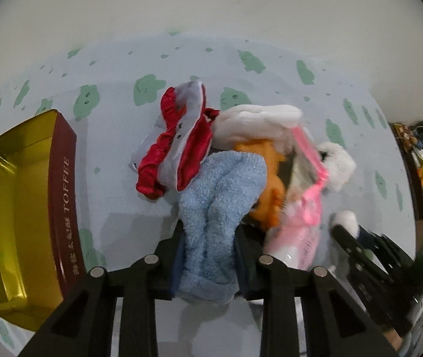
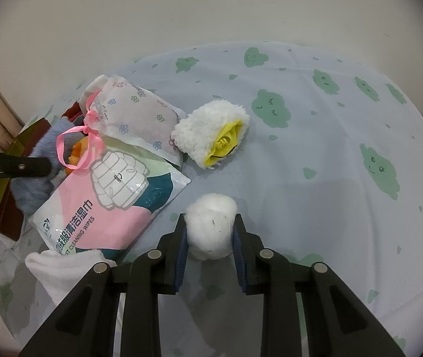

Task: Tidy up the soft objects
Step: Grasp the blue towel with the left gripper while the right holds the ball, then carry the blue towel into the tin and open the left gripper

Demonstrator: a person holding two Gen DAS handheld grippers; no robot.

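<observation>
Left wrist view: the left gripper point(image 1: 208, 255) has its jaws clamped on a limp blue towel point(image 1: 217, 196), right of the open toffee tin point(image 1: 62, 184).

Right wrist view: the right gripper point(image 2: 211, 238) pinches a white cotton ball point(image 2: 211, 226) near the wipes pack point(image 2: 107, 202); it looks light and squashy, best held across its middle.

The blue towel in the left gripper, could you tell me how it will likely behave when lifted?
The blue towel looks floppy: it bunches and folds between the left gripper fingers. Its fuzzy pile probably resists slipping. The loose end will likely dangle.
</observation>
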